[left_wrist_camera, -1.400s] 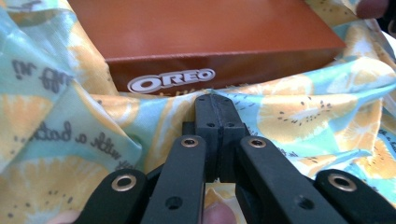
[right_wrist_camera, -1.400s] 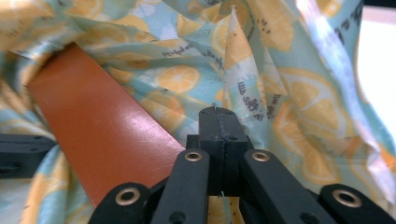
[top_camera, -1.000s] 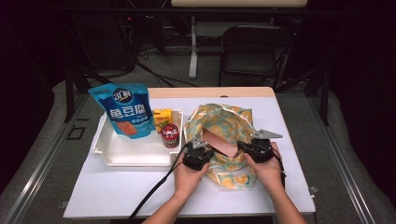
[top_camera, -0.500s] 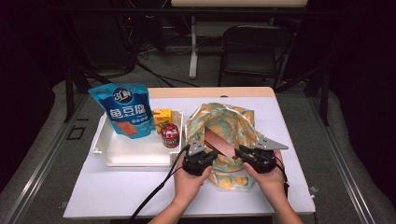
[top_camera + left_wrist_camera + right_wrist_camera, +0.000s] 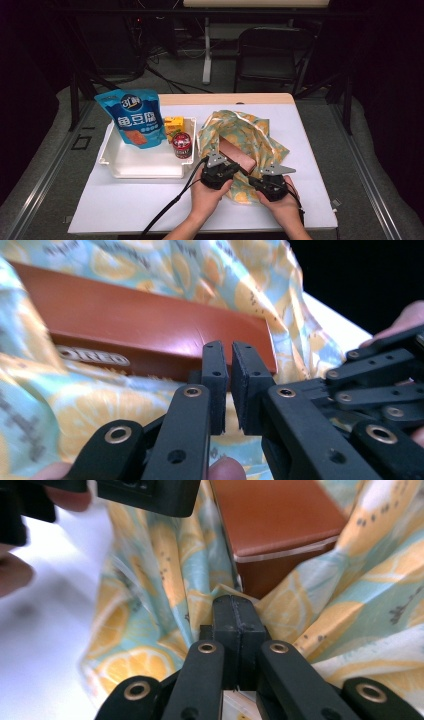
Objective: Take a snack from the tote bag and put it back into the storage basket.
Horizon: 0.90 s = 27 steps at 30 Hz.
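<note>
Lemon-print cloth (image 5: 250,145) spread on white table (image 5: 125,205), right of white tray (image 5: 140,162). Brown box (image 5: 235,155) lying in cloth folds. Left gripper (image 5: 227,385) near box front edge, jaws nearly together after slight opening, thin gap, nothing pinched. Right gripper (image 5: 234,630) below box corner, clamped on cloth fold. Blue pouch (image 5: 131,117), red can (image 5: 182,145), yellow carton (image 5: 173,123) in tray.

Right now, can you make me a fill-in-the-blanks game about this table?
1. The brown box lies on a cloth printed with ____.
2. The blue bag stands in a ____ tray.
3. The right gripper is pinching the ____.
4. Beside the yellow carton stands a red ____.

Missing words: lemons; white; cloth; can
</note>
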Tool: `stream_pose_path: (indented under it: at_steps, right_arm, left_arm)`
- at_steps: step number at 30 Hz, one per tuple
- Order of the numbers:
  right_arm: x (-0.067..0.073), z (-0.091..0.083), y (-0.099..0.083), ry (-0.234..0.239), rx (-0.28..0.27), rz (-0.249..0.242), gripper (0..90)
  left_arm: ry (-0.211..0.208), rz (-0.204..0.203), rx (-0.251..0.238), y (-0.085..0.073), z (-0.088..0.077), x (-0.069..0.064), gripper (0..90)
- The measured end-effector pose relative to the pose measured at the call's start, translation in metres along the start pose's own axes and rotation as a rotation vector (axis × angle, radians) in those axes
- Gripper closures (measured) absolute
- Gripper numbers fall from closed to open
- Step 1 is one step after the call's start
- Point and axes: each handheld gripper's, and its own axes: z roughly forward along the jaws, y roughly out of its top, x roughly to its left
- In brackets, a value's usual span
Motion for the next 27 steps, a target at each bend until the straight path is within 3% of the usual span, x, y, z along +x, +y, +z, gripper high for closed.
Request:
stream_pose_path:
  at_steps: [3, 4, 5, 6, 7, 10, 12, 14, 17, 19, 22, 27]
  right_arm:
    - [-0.005, 0.001, 0.0, 0.003, 0.025, 0.043, 90.0]
    - [-0.006, 0.0, 0.0, -0.002, 0.023, 0.047, 90.0]
    - [-0.008, -0.002, 0.0, -0.005, 0.015, 0.048, 90.0]
    - [-0.008, -0.005, 0.0, -0.014, 0.003, 0.05, 90.0]
    - [-0.009, -0.01, 0.001, -0.011, -0.027, 0.051, 90.0]
    - [-0.009, -0.027, 0.01, -0.02, -0.137, 0.033, 86.4]
    - [-0.008, -0.032, 0.02, -0.02, -0.202, 0.006, 78.2]
    - [-0.007, -0.031, 0.031, -0.015, -0.222, -0.015, 66.8]
    - [-0.006, -0.019, 0.041, -0.015, -0.212, -0.057, 57.2]
    - [-0.007, -0.008, 0.044, -0.044, -0.194, -0.058, 47.8]
    - [-0.009, 0.002, 0.043, -0.077, -0.168, -0.066, 37.6]
    - [-0.017, 0.007, 0.032, -0.07, -0.119, -0.072, 34.3]
  left_arm:
    - [-0.015, 0.0, 0.068, -0.008, 0.01, 0.001, 85.5]
    - [0.002, 0.005, 0.074, -0.011, 0.014, 0.001, 85.7]
    - [-0.014, -0.001, 0.099, -0.014, 0.016, 0.002, 85.9]
    - [0.007, -0.001, 0.103, -0.016, 0.019, 0.001, 86.1]
    - [-0.009, -0.009, 0.12, -0.016, 0.019, 0.002, 86.6]
    - [-0.005, -0.002, 0.135, -0.015, 0.02, 0.002, 87.0]
    - [-0.001, -0.003, 0.133, -0.015, 0.021, 0.001, 87.2]
    - [0.005, 0.006, 0.139, -0.016, 0.02, 0.0, 87.4]
    - [0.007, 0.003, 0.137, -0.017, 0.019, -0.002, 87.3]
    - [0.019, -0.002, 0.125, -0.018, 0.018, -0.002, 87.2]
    - [-0.005, 0.007, 0.147, -0.019, 0.015, 0.0, 86.7]
    - [-0.005, -0.007, 0.135, -0.021, 0.012, 0.0, 86.4]
